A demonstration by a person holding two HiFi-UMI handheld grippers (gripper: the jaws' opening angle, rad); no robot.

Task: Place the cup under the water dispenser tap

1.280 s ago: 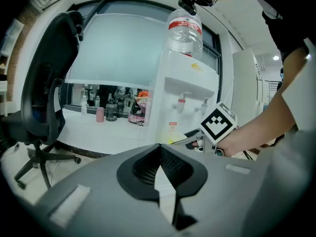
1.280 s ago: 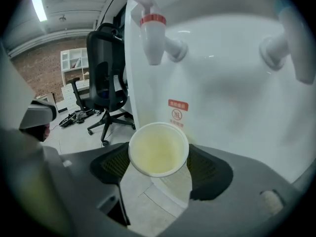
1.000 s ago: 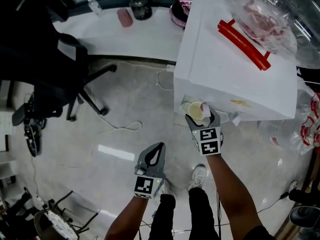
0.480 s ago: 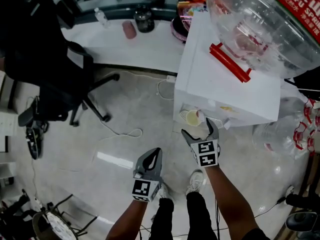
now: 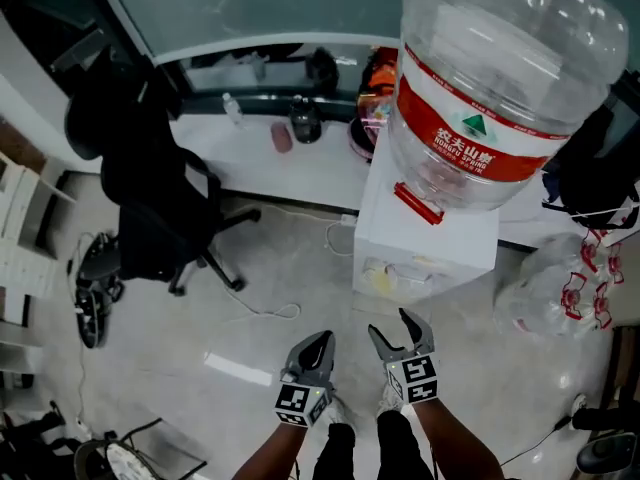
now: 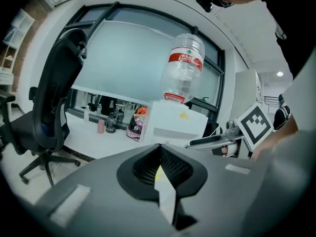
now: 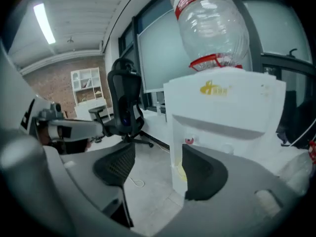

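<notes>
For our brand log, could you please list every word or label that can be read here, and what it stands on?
"农夫山泉 NONGFU SPRING": red label on the water bottle.
Yellow logo on the water dispenser: too blurred to read.
Finer print on that label: too small to read.
</notes>
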